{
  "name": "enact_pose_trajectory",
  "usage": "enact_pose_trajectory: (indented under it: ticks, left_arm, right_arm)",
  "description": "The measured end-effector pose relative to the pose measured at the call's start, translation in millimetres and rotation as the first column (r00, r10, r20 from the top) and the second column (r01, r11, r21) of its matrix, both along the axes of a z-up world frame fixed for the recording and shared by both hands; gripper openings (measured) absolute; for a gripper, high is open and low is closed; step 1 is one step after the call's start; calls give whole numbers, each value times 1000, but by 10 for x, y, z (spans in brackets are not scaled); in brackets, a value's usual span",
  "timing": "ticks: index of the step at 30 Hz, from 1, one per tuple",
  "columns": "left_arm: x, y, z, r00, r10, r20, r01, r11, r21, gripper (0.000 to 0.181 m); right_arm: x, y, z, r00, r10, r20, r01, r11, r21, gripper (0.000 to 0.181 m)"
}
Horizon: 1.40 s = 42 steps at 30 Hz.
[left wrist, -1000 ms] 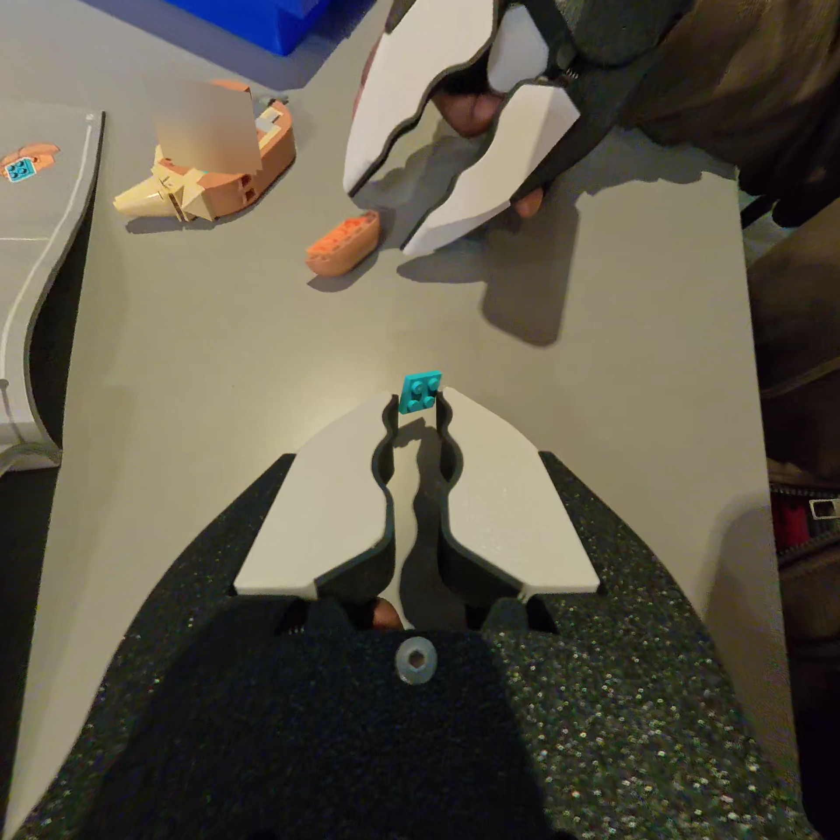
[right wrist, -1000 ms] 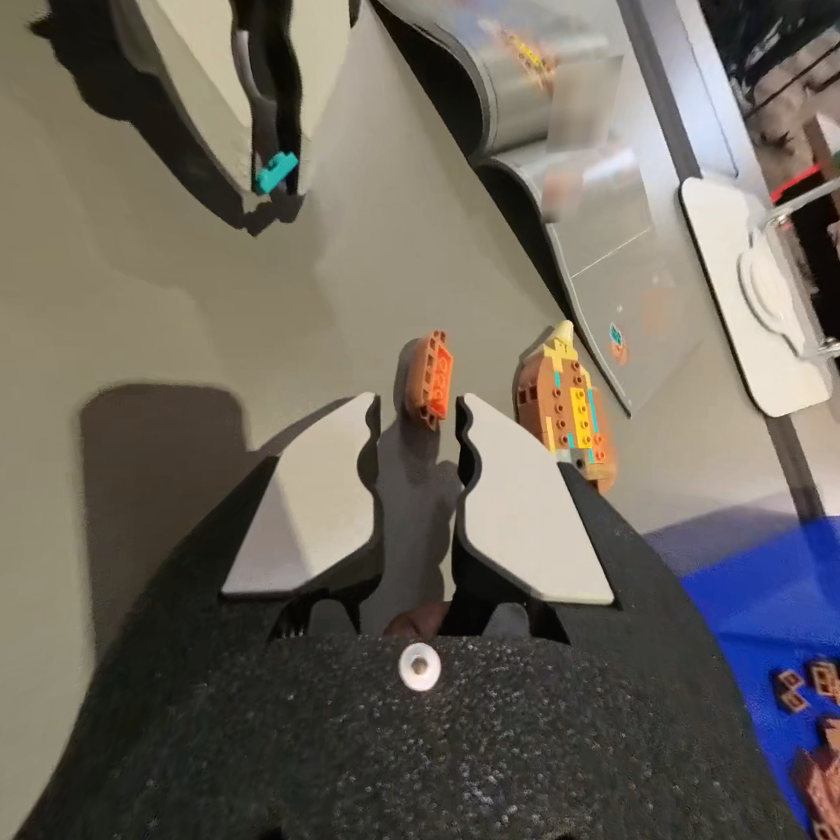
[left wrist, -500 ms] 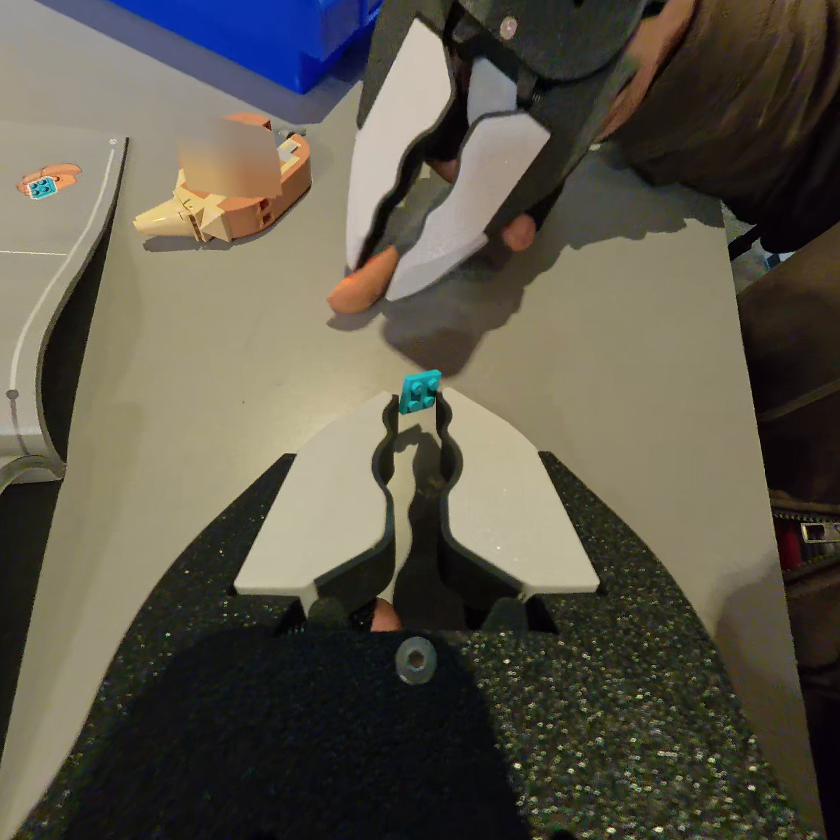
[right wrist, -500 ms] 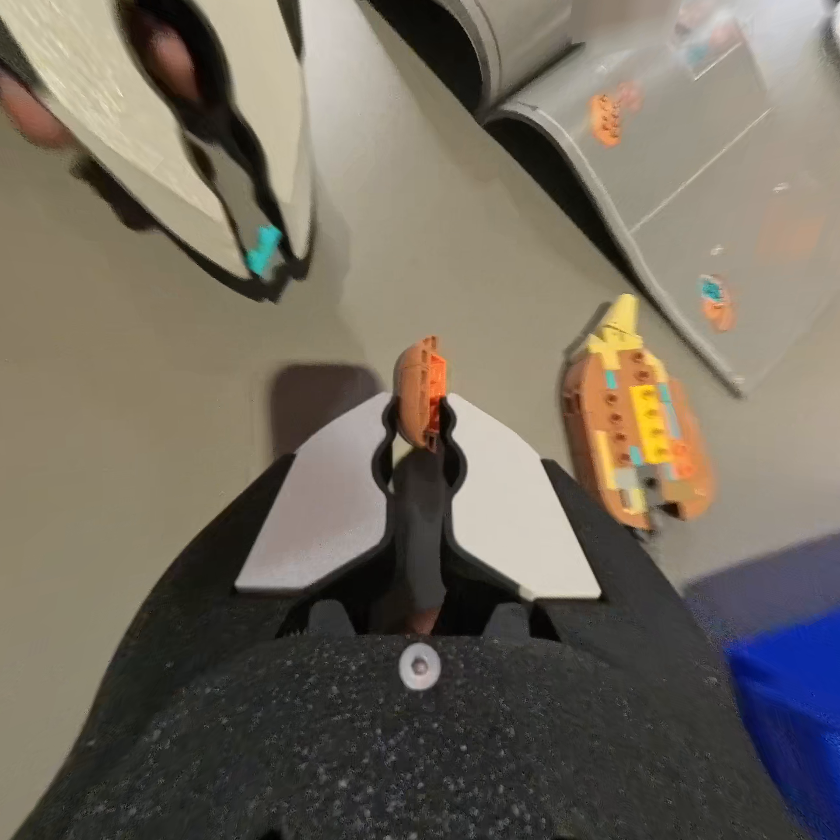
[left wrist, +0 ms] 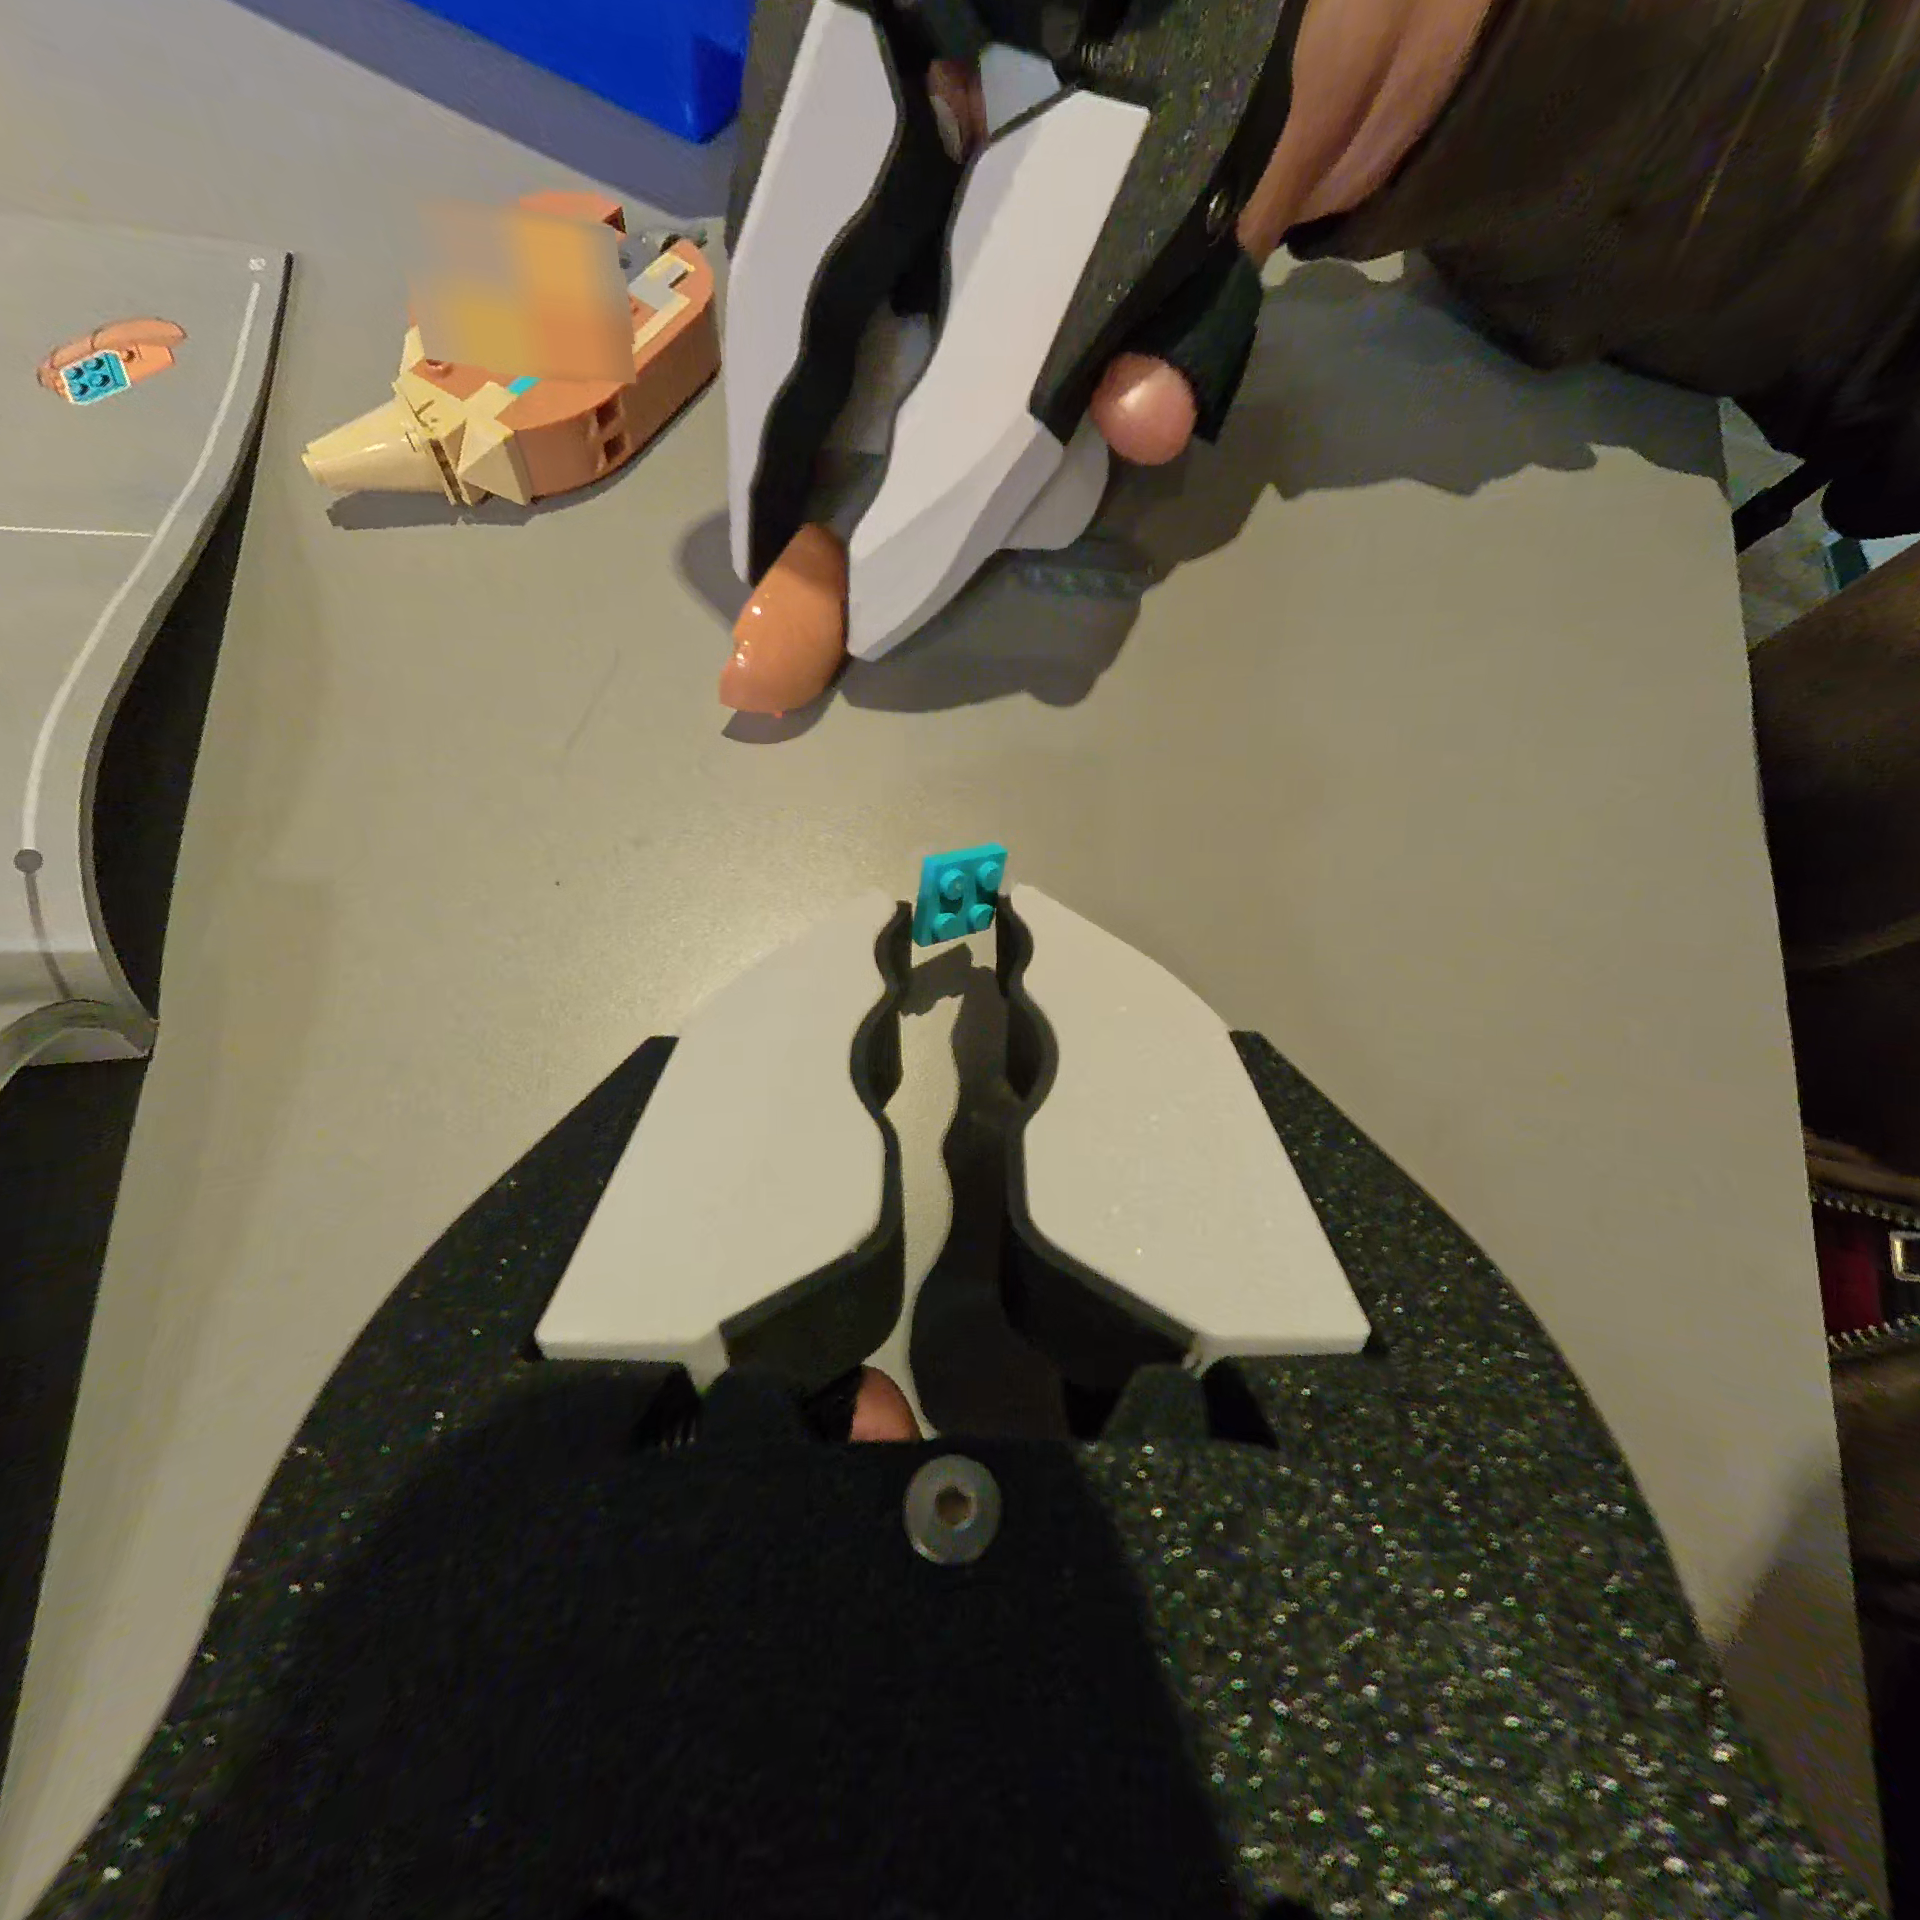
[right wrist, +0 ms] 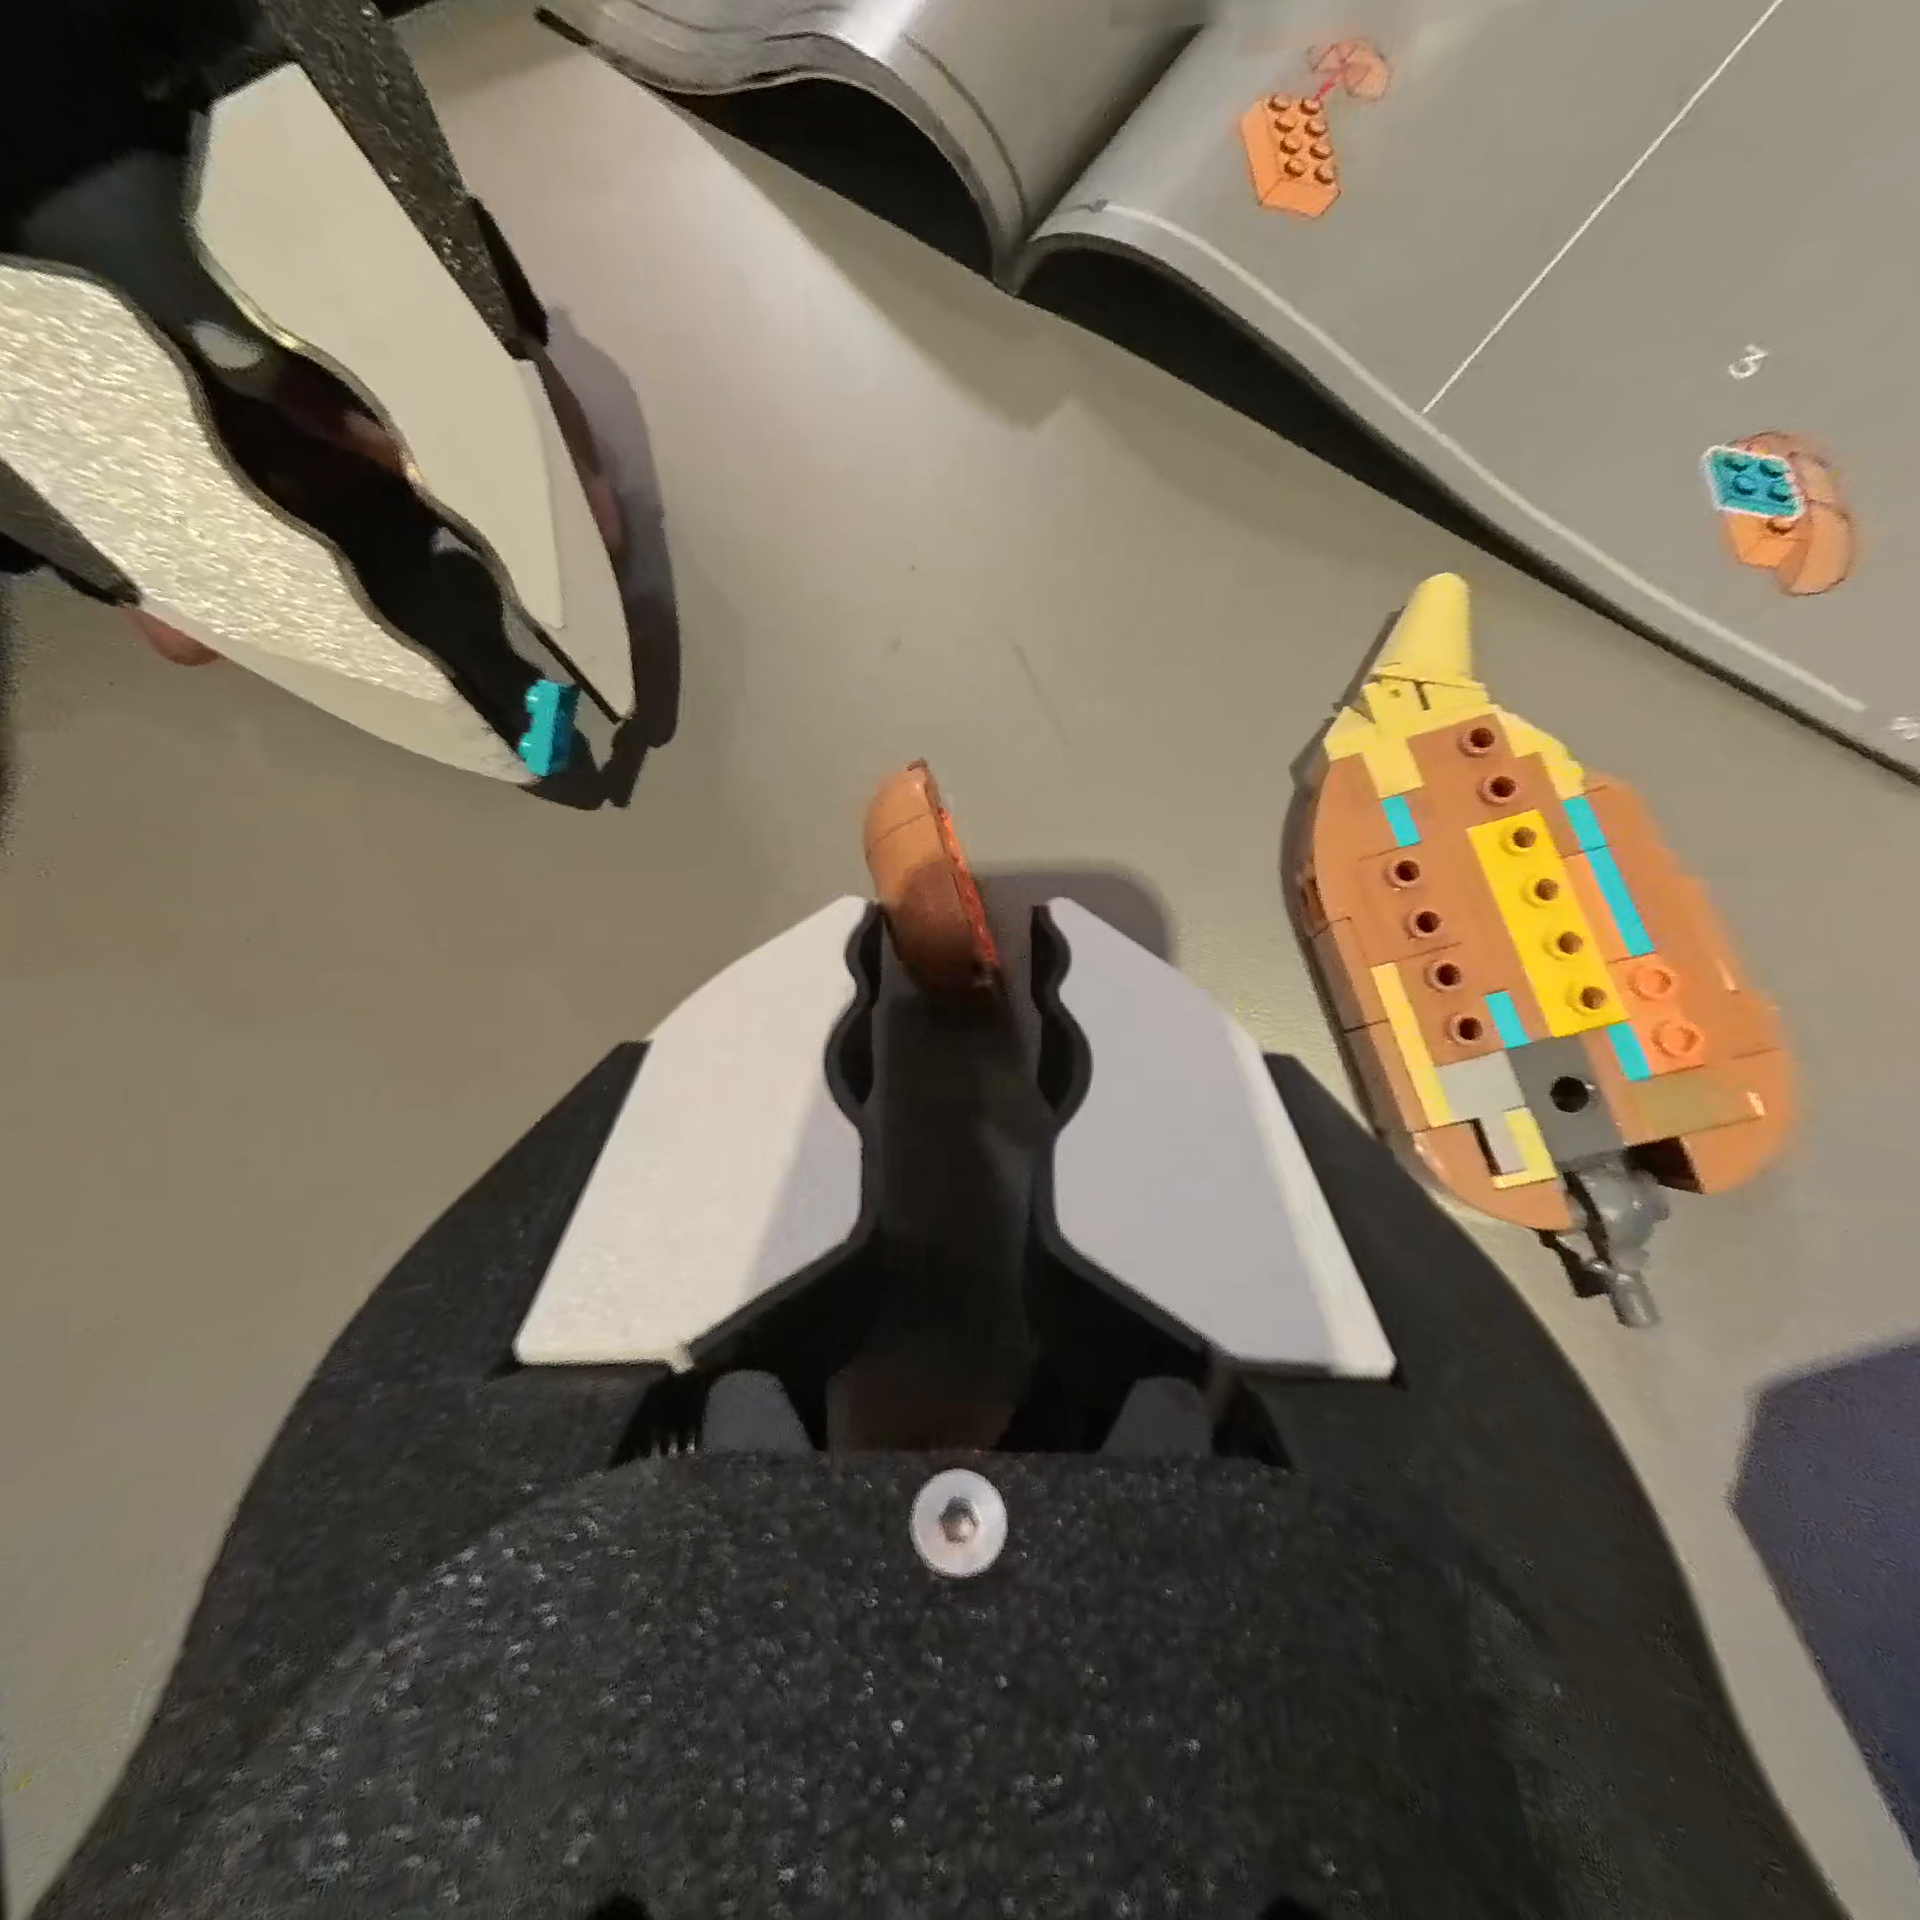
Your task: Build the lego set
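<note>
A small teal square two-by-two lego plate (left wrist: 961,895) is being pinched at the tips of the left gripper (left wrist: 956,920), its jaws closed on it, studs facing the camera, plate tilted upright above the grey tabletop (left wrist: 1351,831). In the right wrist view the same plate (right wrist: 549,727) is being seen edge-on. A rounded orange-brown curved lego piece (right wrist: 925,899) is being gripped between the fingertips of the right gripper (right wrist: 956,925), jaws clamped on it; in the left wrist view that piece (left wrist: 784,629) is being held touching or just above the table, cannot tell which. The two grippers are being kept apart, facing each other. A partly built orange, tan and yellow lego boat-shaped model (right wrist: 1527,935) is lying on the table to the right of the right gripper, untouched. An open grey instruction booklet (right wrist: 1558,260) is lying beyond it. A blue plastic bin (left wrist: 582,52) is being shown at the far edge.
</note>
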<state>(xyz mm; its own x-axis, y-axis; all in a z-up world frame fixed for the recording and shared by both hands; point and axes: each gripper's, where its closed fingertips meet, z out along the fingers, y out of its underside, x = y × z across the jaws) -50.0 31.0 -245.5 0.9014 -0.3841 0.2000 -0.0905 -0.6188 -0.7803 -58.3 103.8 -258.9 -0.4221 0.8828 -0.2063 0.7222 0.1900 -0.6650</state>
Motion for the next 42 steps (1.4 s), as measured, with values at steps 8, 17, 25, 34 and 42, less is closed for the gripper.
enact_pose_trajectory:
  ticks: [8, 17, 25, 34, 42]
  left_arm:
    - [-13, 6, 5, 1000, 9, 9, -9, 1000, 2, 15]
    - [-18, 10, 9, 1000, 13, 16, -13, 1000, 3, 15]
    - [-5, 4, 5, 1000, 8, 10, -8, 1000, 4, 15]
    - [-101, 18, 9, 998, 64, -8, -64, 998, 10, 15]
    - [-171, 31, -14, 995, 97, -21, -97, 995, 0, 15]
  right_arm:
    - [-78, 101, 188, 991, -1, -131, 8, 999, 53, 20]
    - [-197, 178, 152, 988, -151, 29, 153, 953, -262, 10]
    - [-278, 360, 105, 975, -220, 22, 220, 952, -214, 8]
    - [-48, -1, 97, 998, -54, 16, 55, 991, -121, 11]
    - [-13, -42, 78, 998, 32, -56, -28, 997, 66, 27]
